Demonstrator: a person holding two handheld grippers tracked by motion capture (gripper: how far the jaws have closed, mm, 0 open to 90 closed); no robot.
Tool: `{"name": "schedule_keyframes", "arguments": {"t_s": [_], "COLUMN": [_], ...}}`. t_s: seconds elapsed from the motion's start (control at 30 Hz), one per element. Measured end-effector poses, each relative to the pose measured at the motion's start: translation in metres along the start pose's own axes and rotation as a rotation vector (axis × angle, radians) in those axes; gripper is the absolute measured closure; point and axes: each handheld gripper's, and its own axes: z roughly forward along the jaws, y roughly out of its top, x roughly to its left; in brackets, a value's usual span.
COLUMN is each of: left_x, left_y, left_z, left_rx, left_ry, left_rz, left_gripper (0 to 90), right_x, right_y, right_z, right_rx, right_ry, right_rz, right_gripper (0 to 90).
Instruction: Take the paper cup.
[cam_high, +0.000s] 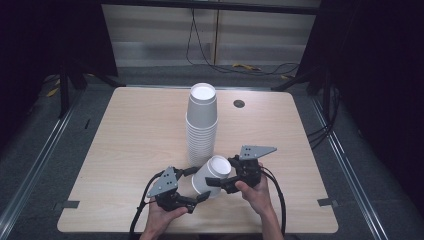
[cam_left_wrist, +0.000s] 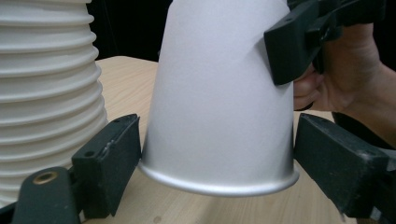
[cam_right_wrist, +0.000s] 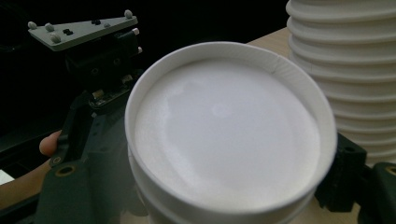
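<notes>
- paper cup (cam_high: 210, 175) light, thin-walled, crushes easily; grip gently near rim or base
- right claw (cam_high: 220, 183) clamps cup below rim
- left claw (cam_high: 199, 198) wide, straddling base, next to cup stack (cam_high: 201, 127)

I'm looking at a lab recording bay: black curtains (cam_high: 45, 35) flank a lone table (cam_high: 130, 150), floor rails (cam_high: 35, 165) run past both side edges, and cables (cam_high: 240, 65) trail over grey carpet (cam_high: 160, 75) beyond the far edge.

Cup (cam_left_wrist: 219, 102) matt white paper, smooth; stack (cam_high: 201, 125) ribbed paper rims; table (cam_high: 135, 135) pale wood-grain; fingers (cam_left_wrist: 109, 163) matt black plastic
</notes>
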Motion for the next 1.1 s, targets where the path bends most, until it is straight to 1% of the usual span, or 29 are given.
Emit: {"name": "schedule_keyframes", "arguments": {"t_s": [0.03, 0.1, 0.2, 0.4, 0.43, 0.47, 0.5, 0.57, 0.63, 0.67, 0.77, 0.87, 0.97, 1.03, 1.07, 1.1], "left_x": [0.0, 0.001, 0.001, 0.001, 0.001, 0.002, 0.002, 0.002, 0.002, 0.002, 0.002, 0.003, 0.003, 0.004, 0.004, 0.004], "left_y": [0.0, -0.001, -0.002, -0.003, -0.003, -0.003, -0.003, -0.003, -0.003, -0.003, -0.003, -0.003, -0.002, -0.002, -0.002, -0.002], "left_z": [0.001, 0.003, 0.005, 0.01, 0.01, 0.01, 0.011, 0.012, 0.013, 0.014, 0.013, 0.012, 0.011, 0.01, 0.01, 0.01], "left_rx": [0.005, 0.001, 0.005, 0.014, 0.009, 0.011, 0.01, 0.009, 0.019, 0.016, 0.015, 0.027, 0.027, 0.031, 0.036, 0.04], "left_ry": [0.003, -0.006, -0.013, -0.009, -0.011, -0.009, -0.013, -0.015, -0.017, -0.017, -0.019, -0.025, -0.021, -0.031, -0.032, -0.032], "left_rz": [-0.001, -0.011, -0.013, -0.019, -0.019, -0.017, -0.018, -0.015, -0.027, -0.031, -0.017, -0.019, -0.017, -0.018, -0.017, -0.014], "left_gripper": [13.9, 13.1, 11.0, 9.2, 9.2, 9.2, 9.7, 10.0, 10.3, 10.6, 11.7, 12.9, 14.0, 14.5, 14.9, 14.9], "right_x": [0.0, 0.0, 0.001, 0.002, 0.003, 0.003, 0.003, 0.004, 0.004, 0.004, 0.003, 0.003, 0.002, 0.003, 0.003, 0.003], "right_y": [0.0, -0.001, -0.001, -0.002, -0.002, -0.002, -0.002, -0.001, -0.001, -0.001, -0.002, -0.002, -0.003, -0.002, -0.001, -0.001], "right_z": [0.0, 0.002, 0.004, 0.011, 0.012, 0.013, 0.014, 0.015, 0.016, 0.017, 0.016, 0.017, 0.017, 0.017, 0.017, 0.017], "right_rx": [0.001, 0.009, 0.007, 0.003, 0.006, 0.006, 0.004, 0.005, 0.004, 0.003, -0.006, 0.0, -0.004, -0.007, -0.007, -0.007], "right_ry": [0.003, 0.005, 0.012, 0.033, 0.035, 0.038, 0.051, 0.054, 0.056, 0.056, 0.059, 0.063, 0.065, 0.065, 0.058, 0.058], "right_rz": [0.002, -0.001, -0.004, -0.003, 0.0, -0.001, 0.001, -0.002, -0.001, -0.003, 0.004, 0.007, 0.01, 0.008, 0.01, 0.01], "right_gripper": [22.4, 22.4, 22.4, 22.4, 22.5, 22.4, 22.4, 22.4, 22.4, 22.3, 21.9, 21.0, 20.3, 19.7, 17.0, 17.0]}}
